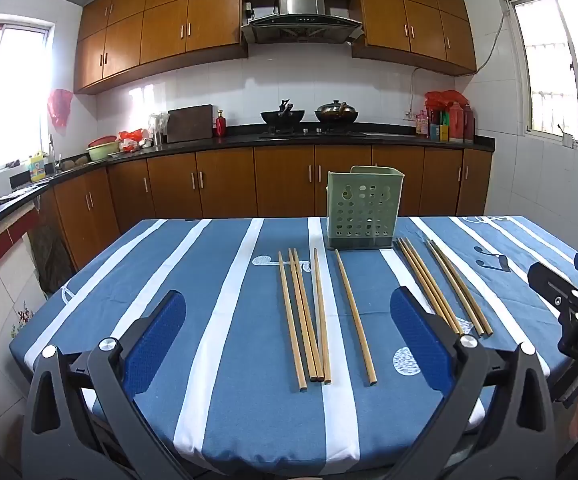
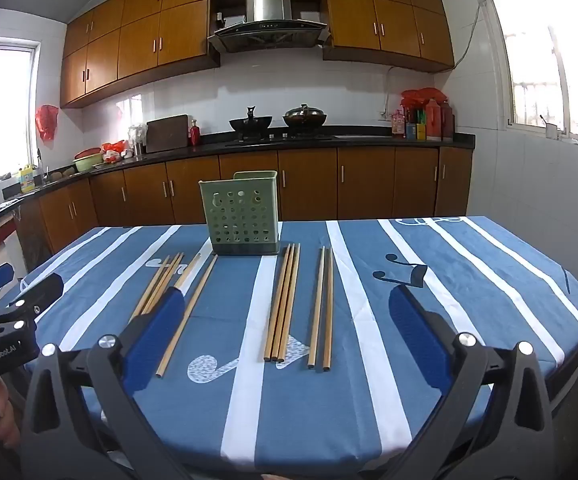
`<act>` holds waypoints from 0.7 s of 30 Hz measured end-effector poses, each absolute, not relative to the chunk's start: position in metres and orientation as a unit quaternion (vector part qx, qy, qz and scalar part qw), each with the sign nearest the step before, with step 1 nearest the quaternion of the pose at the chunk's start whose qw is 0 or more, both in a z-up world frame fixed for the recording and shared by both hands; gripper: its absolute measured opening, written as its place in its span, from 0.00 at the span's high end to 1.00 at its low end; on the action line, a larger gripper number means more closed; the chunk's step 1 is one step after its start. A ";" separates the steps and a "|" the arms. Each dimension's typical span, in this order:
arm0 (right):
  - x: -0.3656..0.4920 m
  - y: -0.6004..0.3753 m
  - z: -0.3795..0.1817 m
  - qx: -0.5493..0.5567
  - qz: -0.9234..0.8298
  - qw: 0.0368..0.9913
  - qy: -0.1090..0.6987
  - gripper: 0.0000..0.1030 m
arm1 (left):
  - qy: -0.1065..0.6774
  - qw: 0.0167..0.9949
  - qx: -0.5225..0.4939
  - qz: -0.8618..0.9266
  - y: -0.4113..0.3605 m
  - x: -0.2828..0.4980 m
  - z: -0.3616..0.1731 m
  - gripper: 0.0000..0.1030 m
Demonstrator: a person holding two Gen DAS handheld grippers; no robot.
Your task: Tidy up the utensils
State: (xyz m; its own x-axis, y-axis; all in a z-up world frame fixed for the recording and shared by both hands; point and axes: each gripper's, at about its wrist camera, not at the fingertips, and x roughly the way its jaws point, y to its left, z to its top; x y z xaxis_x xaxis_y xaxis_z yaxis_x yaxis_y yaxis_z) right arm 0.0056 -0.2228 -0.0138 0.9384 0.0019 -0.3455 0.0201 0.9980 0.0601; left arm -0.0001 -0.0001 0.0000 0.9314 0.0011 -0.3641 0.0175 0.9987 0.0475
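Beyond left tool point(image 1: 288, 336), chopsticks point(image 1: 309, 316)

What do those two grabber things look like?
Each one is black plastic with two long fingers padded in textured blue. Round silver bolts sit at the joints. The left gripper has "GenRobot.AI" in white letters on its side; the right gripper shows letters starting "DAS".

Striped tablecloth point(image 1: 225, 320), two woks point(image 1: 283, 117) on stove.

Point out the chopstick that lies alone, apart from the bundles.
The single chopstick just left of the green holder; the others lie in touching groups on either side.
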 end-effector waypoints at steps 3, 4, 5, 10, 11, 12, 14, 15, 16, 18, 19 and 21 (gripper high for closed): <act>0.006 -0.223 -0.014 0.031 -0.005 0.984 0.177 0.04 | 0.186 0.982 0.024 -0.005 0.000 0.000 0.000 0.02; 0.006 -0.223 -0.014 0.031 -0.005 0.984 0.177 0.04 | 0.186 0.982 0.024 -0.005 0.000 0.000 0.000 0.02; 0.006 -0.223 -0.014 0.031 -0.005 0.984 0.177 0.04 | 0.186 0.982 0.023 -0.005 0.000 0.000 0.000 0.02; 0.006 -0.223 -0.014 0.030 -0.005 0.984 0.177 0.04 | 0.188 0.982 0.022 -0.005 0.000 0.000 0.000 0.02; 0.006 -0.223 -0.014 0.031 -0.005 0.984 0.177 0.04 | 0.188 0.982 0.022 -0.005 0.000 0.000 0.000 0.02; 0.006 -0.222 -0.014 0.031 -0.005 0.984 0.177 0.04 | 0.188 0.982 0.022 -0.005 0.000 0.000 0.000 0.02; 0.006 -0.222 -0.014 0.031 -0.004 0.984 0.177 0.04 | 0.188 0.982 0.022 -0.005 0.000 0.000 0.000 0.02; 0.006 -0.222 -0.014 0.031 -0.005 0.984 0.177 0.04 | 0.188 0.982 0.022 -0.005 0.000 0.000 0.000 0.02; 0.006 -0.222 -0.014 0.031 -0.005 0.984 0.177 0.04 | 0.188 0.982 0.022 -0.005 0.000 0.000 0.000 0.02; 0.006 -0.222 -0.014 0.031 -0.005 0.984 0.177 0.04 | 0.188 0.982 0.022 -0.005 0.000 0.000 0.000 0.02; 0.006 -0.222 -0.014 0.031 -0.005 0.984 0.177 0.04 | 0.188 0.982 0.022 -0.005 0.000 0.000 0.000 0.02; 0.006 -0.222 -0.014 0.031 -0.005 0.984 0.177 0.04 | 0.188 0.982 0.021 -0.005 0.000 0.000 0.000 0.02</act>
